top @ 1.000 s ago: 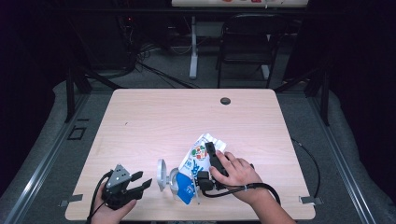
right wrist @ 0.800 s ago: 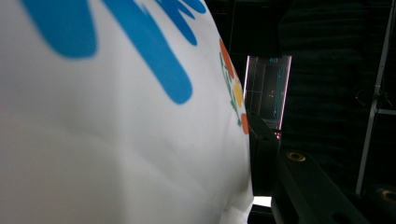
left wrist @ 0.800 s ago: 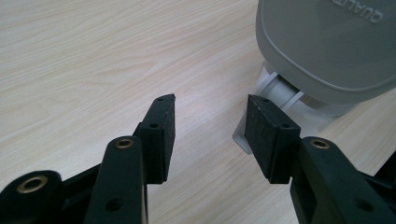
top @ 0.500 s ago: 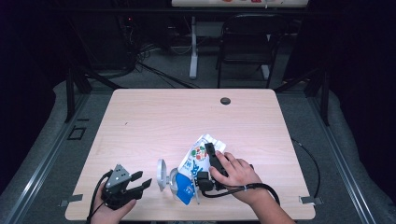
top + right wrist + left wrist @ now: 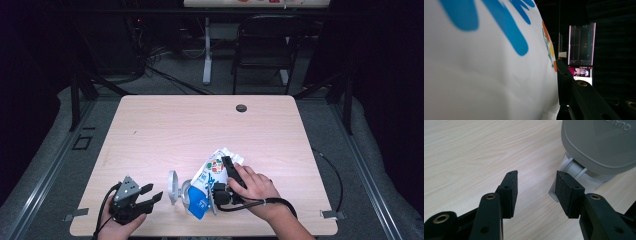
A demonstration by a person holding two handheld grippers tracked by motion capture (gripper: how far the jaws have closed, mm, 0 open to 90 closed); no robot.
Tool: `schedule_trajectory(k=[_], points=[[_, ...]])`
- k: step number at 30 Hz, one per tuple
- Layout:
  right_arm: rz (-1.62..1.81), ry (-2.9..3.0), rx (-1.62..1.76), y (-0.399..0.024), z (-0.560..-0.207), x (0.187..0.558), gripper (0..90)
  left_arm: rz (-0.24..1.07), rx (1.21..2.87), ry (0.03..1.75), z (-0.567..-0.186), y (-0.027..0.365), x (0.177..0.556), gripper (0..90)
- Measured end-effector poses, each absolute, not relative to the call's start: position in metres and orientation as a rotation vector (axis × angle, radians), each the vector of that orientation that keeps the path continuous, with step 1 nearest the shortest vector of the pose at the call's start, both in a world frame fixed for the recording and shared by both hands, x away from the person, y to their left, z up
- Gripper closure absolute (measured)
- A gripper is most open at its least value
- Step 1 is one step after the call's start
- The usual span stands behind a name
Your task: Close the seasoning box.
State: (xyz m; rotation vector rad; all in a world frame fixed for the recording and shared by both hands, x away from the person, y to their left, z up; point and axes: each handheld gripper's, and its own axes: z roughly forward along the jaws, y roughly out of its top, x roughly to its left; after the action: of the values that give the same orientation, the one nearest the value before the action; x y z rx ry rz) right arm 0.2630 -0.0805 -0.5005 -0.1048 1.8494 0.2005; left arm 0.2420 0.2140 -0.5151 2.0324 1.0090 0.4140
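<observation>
A white pouch (image 5: 210, 172) with blue print and coloured dots lies near the table's front edge. Its grey cap (image 5: 173, 186) points left. My right gripper (image 5: 223, 174) is shut on the pouch from the right side, a hand behind it. In the right gripper view the pouch (image 5: 486, 62) bulges close to the camera, and a black pad (image 5: 564, 82) presses on its side. My left gripper (image 5: 153, 193) rests on the table just left of the cap, open. In the left gripper view its jaws (image 5: 536, 188) stand apart with bare wood between them, and the grey cap (image 5: 599, 142) on its white neck (image 5: 574, 170) lies just beyond the right pad.
The wooden table (image 5: 200, 130) has a small dark grommet hole (image 5: 241, 108) near its far edge. A cable (image 5: 335, 175) trails off the table's right side. A dark chair (image 5: 265, 45) and a table leg stand beyond the far edge.
</observation>
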Motion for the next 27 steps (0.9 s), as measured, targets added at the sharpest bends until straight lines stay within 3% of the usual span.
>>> schedule_trajectory(k=[27], points=[[0.358, 1.996, 0.098, -0.0864, -0.5076, 0.2653, 69.9, 0.414, 2.031, 1.012, -0.5152, 0.2139, 0.242, 53.9]])
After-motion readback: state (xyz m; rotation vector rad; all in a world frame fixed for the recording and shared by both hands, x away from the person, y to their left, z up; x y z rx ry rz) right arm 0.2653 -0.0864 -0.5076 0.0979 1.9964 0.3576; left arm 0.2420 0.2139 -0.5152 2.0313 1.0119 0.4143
